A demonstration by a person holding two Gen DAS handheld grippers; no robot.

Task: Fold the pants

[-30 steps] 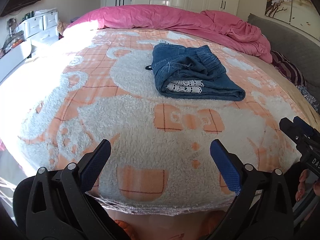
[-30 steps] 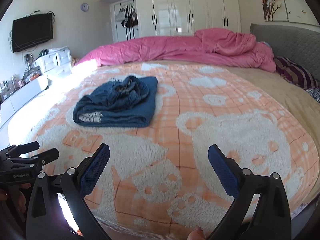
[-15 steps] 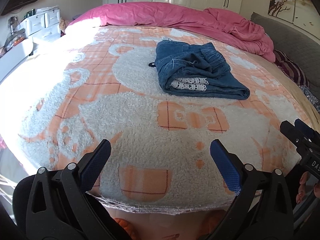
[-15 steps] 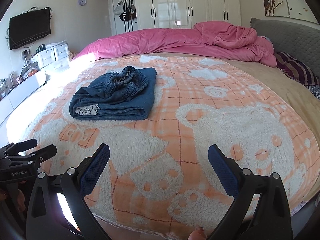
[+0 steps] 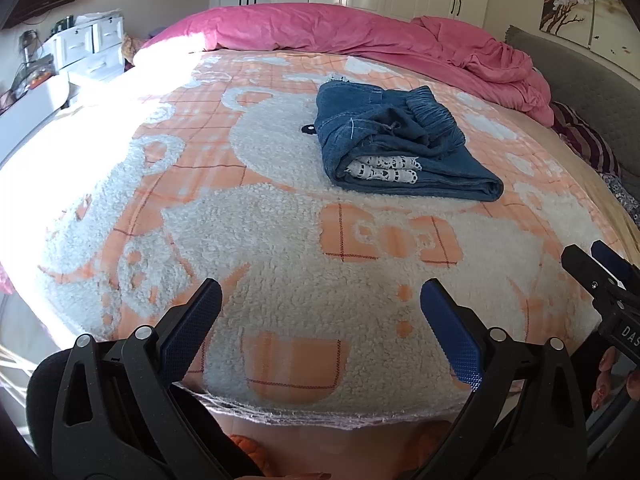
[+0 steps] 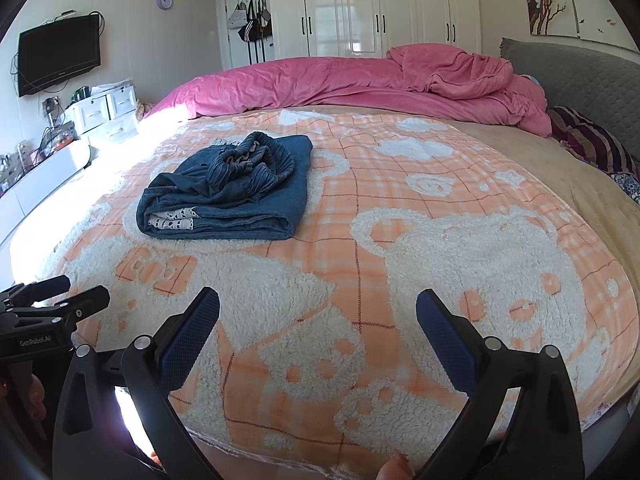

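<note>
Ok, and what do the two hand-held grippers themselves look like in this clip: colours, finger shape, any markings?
Both match: the left hand-held gripper and right hand-held gripper have black plastic frames with triangular cut-outs and silver pivot screws, and long tapered fingers faced with textured blue pads. Seen from the right wrist view, the left unit's body carries white "GenRobot.AI" lettering; the right unit shows partial lettering "DAS". No cables or sleeves are visible.

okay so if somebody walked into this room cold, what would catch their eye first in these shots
Probably the folded blue pants, a dark bundle with a strip of white lace at the near fold, lying alone in the middle of the orange and white bear blanket. Next, the rumpled pink duvet heaped along the far side of the bed. Both grippers, left gripper and right gripper, hang open at the near edge, touching nothing.
</note>
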